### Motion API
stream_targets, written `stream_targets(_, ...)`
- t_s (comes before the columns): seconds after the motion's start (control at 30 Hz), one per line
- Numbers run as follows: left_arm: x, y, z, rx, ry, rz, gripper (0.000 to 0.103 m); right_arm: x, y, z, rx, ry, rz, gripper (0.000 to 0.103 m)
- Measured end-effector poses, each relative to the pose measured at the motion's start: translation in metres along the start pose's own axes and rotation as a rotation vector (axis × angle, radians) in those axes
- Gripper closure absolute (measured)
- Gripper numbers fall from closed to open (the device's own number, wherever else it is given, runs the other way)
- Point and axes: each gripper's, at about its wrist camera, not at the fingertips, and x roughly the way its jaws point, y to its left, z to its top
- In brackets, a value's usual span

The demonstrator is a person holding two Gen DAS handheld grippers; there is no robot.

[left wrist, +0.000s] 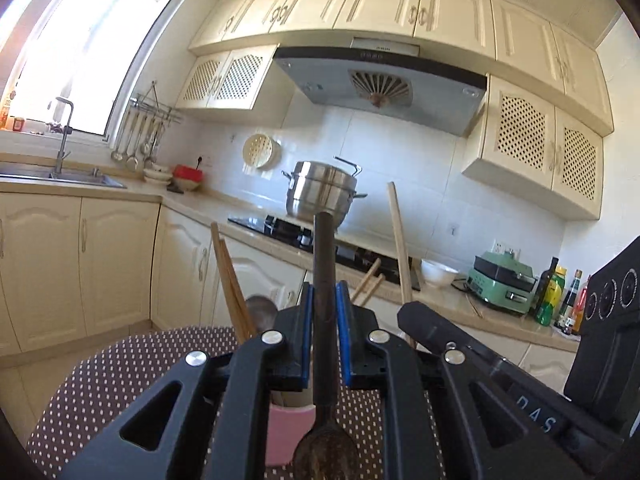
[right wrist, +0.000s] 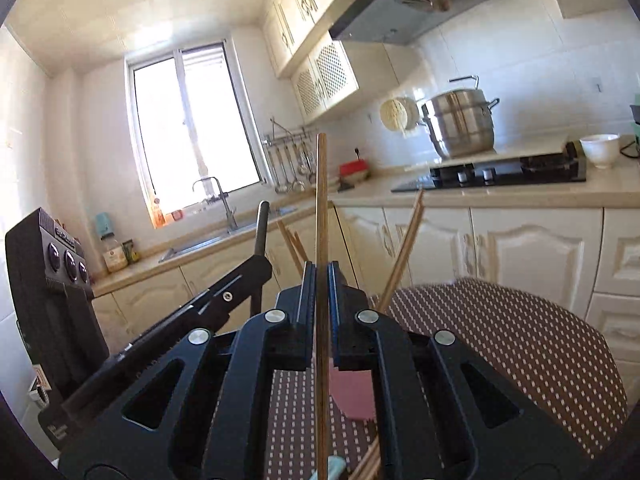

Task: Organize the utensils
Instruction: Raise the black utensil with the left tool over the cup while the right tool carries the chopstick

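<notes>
L hand-held gripper point(left wrist: 324, 300) is clamped on a dark wooden spoon point(left wrist: 323, 280), R hand-held gripper point(right wrist: 321, 280) on a light stick-handled utensil point(right wrist: 321, 208), both upright. Just beyond, pink holder point(left wrist: 286, 432) w/ chopsticks point(left wrist: 230, 280) on the dotted counter point(left wrist: 120, 376). Mid-carry, I reckon; next: lower each into the holder w/o snagging chopsticks.
</notes>
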Motion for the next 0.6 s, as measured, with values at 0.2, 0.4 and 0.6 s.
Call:
stream_targets(0.2,0.023,0.004,0.014,-0.012,-0.076,0.004,0.092,0.029,-0.006,0.02,-0.002,-0.086,-0.008,0.096)
stream_targets(0.4,0.049,0.014,0.016,-0.042,-0.105,0.018,0.092,0.056,-0.015,0.028,0.003,-0.156,-0.014,0.096)
stream_targets(0.6,0.07,0.03,0.003,-0.095,-0.105,0.032,0.092,0.071,-0.029,0.027,0.049,-0.213,-0.021,0.096)
